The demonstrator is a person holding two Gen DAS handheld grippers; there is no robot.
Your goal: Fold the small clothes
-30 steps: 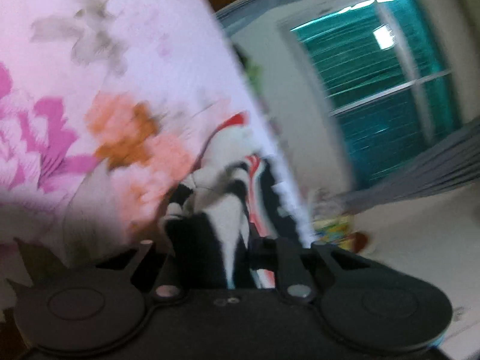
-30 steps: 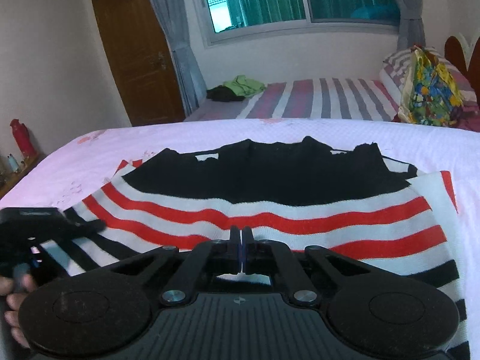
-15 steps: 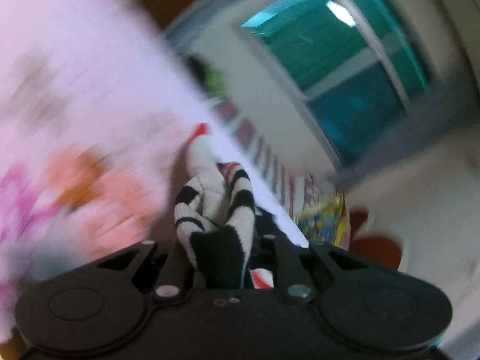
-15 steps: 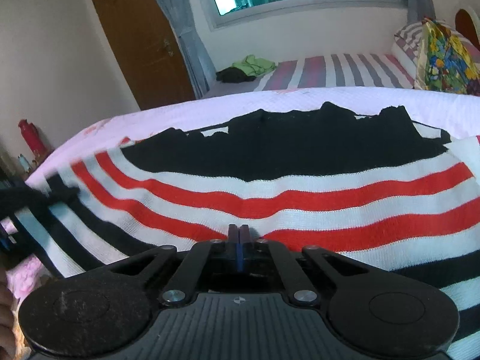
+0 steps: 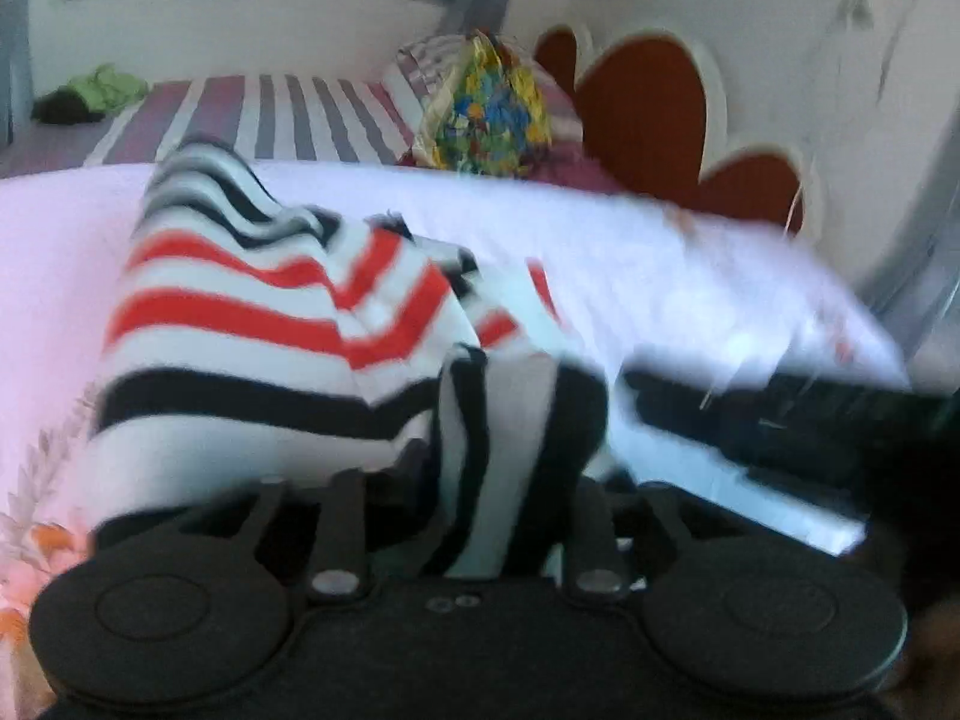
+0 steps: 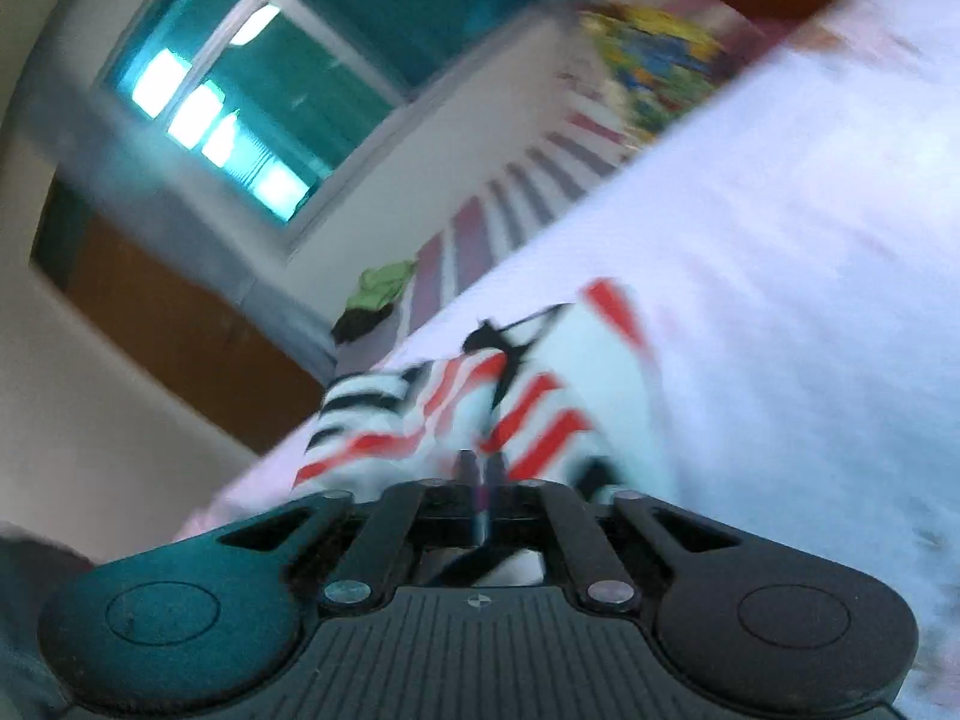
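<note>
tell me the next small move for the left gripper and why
Probably draw the left gripper back off the striped sweater. Its jaws have just been opening, a bunched edge sits loose between them, and the sweater already lies folded over on the bed.

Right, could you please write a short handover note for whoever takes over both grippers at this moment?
Left gripper: jaws have just been opening; a fold of the striped sweater lies between them, not clamped on both sides.
Right gripper: jaws have just been opening, though the blurred tips look close together; grip unclear.
Sweater: bunched in a loose heap on the pink floral bedsheet, right ahead of both grippers.
Done: one side appears drawn over.
Left: probably let go, smooth it flat and finish the fold.
</note>
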